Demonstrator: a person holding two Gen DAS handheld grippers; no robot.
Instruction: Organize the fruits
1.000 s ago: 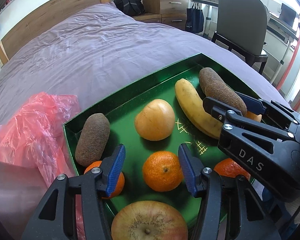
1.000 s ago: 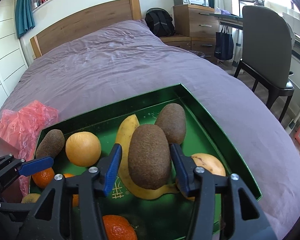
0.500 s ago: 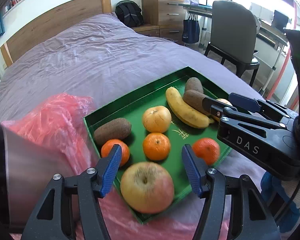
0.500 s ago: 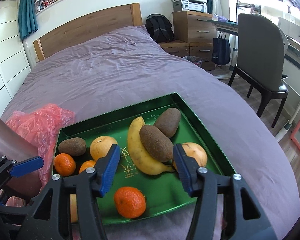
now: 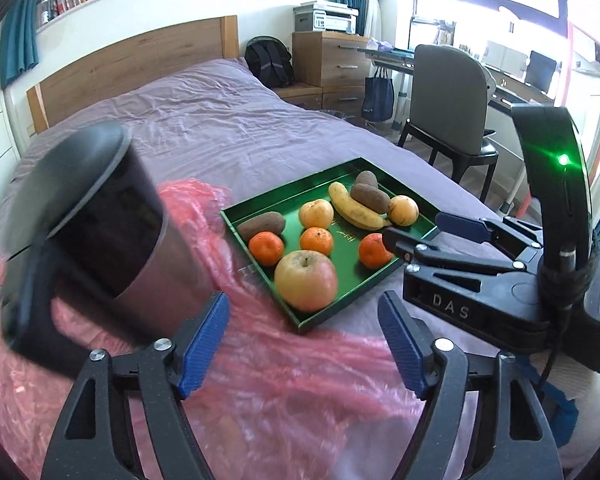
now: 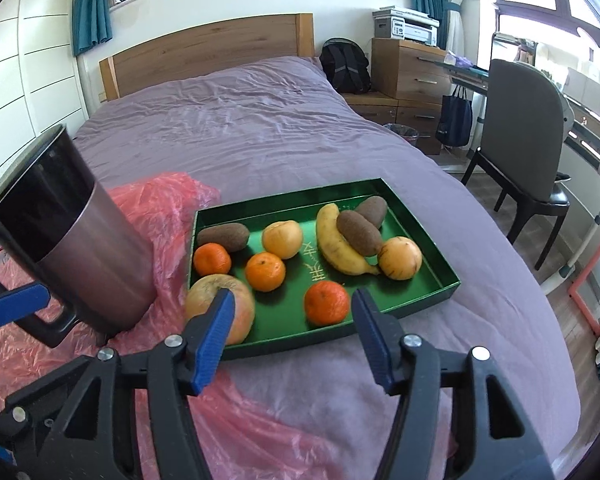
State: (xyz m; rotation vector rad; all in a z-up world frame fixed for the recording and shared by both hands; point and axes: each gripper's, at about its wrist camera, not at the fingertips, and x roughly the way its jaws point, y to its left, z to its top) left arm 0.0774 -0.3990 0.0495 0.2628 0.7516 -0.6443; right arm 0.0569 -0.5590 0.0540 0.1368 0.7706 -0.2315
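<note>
Printer (image 6: 406,26) sharp from right wrist – mug (image 5: 88,216) blurred from left.

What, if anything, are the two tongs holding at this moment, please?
Nothing. The left tongs and right tongs are both opening with nothing between them; all fruit lies in the green tray.

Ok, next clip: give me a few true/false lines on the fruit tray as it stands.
1. Three tangerines lie in the tray. True.
2. The banana lies on the pink bag. False: it is in the tray.
3. A brown fruit rests on the banana. True.
4. The right tool grips the apple. False: nothing is between its opening jaws.
5. The tray sits on a desk. False: it is on the bed.
</note>
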